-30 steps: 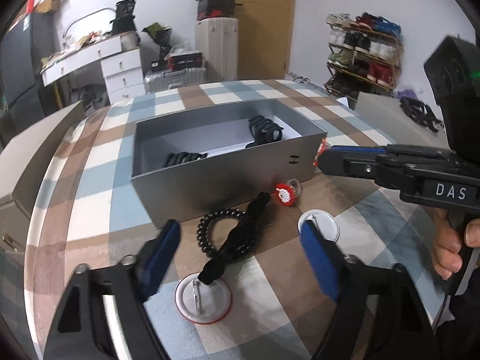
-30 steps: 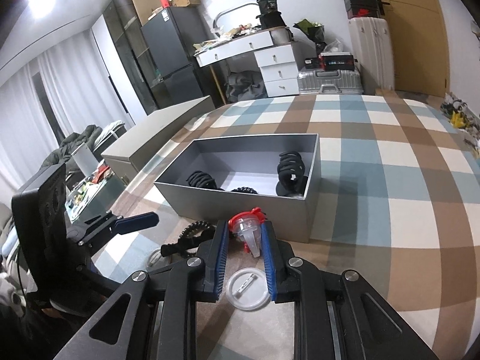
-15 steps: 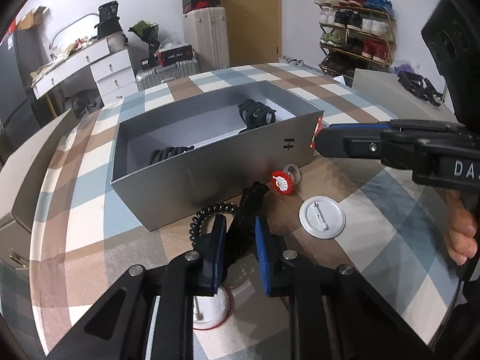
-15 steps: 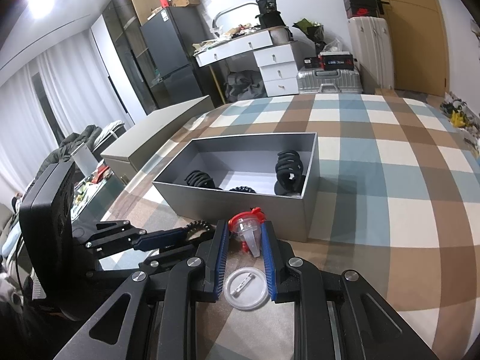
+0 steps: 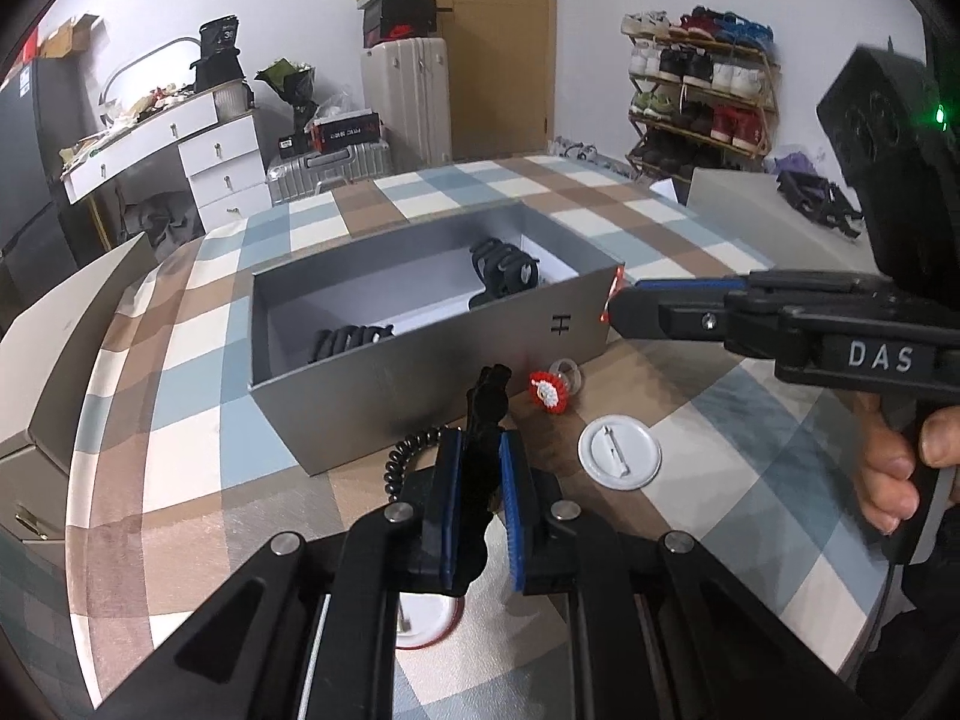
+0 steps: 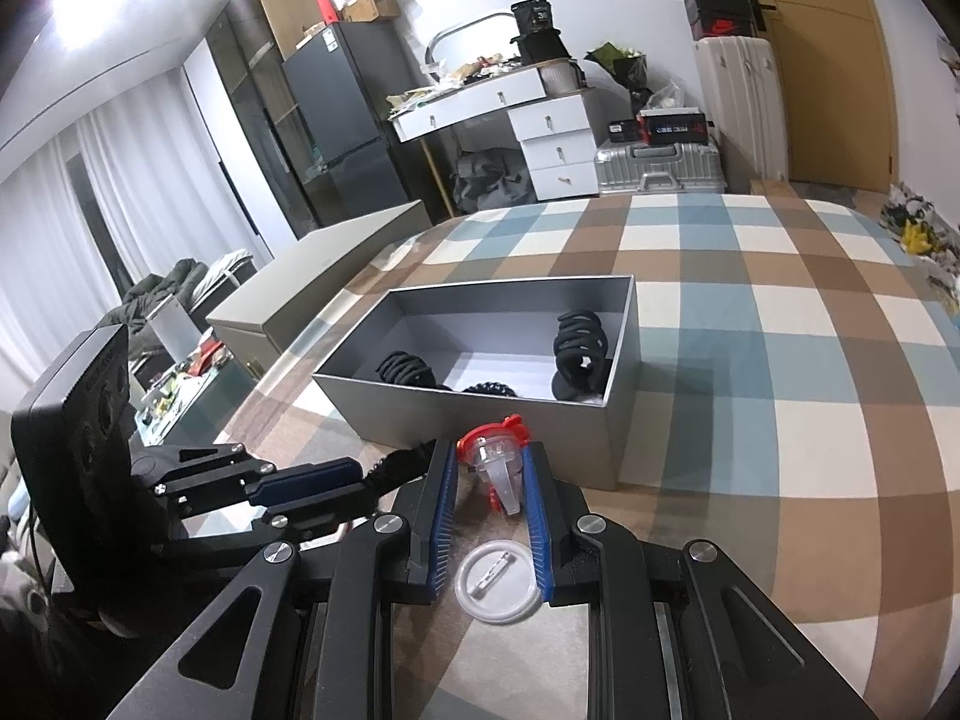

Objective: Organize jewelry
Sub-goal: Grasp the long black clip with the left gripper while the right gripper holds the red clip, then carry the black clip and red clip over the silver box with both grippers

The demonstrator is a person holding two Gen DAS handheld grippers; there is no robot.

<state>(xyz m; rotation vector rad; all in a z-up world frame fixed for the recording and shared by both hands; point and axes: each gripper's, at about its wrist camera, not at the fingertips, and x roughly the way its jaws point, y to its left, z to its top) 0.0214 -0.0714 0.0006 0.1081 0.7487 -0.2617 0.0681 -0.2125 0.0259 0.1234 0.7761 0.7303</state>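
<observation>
Left claw closes on the black hair clip

Between the earlier frames and this one the left claw [image 5: 480, 468] went from wide apart over the black hair clip [image 5: 489, 414] to clamped on it, its blue pads pressed against the clip's two sides. The clip was held by its lower half, its tip pointing up toward the near wall of the grey box [image 5: 420, 384]. Whether it had left the desk [image 5: 750, 420] could not be told. Beside it, partly under the claw, lay a black coiled hair tie [image 5: 402, 456], touching or nearly touching the clip.

The right claw [image 6: 489, 480] had not changed: it was closed on a small clear ring with a red trim [image 6: 495, 450], held just short of the box's near wall. A second red-and-white ring [image 5: 549, 390] lay on the desk close to the box, and a white round pin badge [image 5: 618, 453] lay face down nearby, with another red-rimmed badge [image 5: 429, 624] under the left claw's frame.

Inside the box there were already a black claw clip [image 6: 579, 348], a dark ribbed hair piece [image 6: 405, 369] and what looked like another coiled tie [image 6: 489, 387].

As a judgement, the hair clip looked light, stiff plastic, smooth enough to pivot between the pads, so a grip across its thicker middle seemed safest. The coiled tie would be soft and springy and might snag and trail along. The small ring seemed light and easy to pinch too hard.
</observation>
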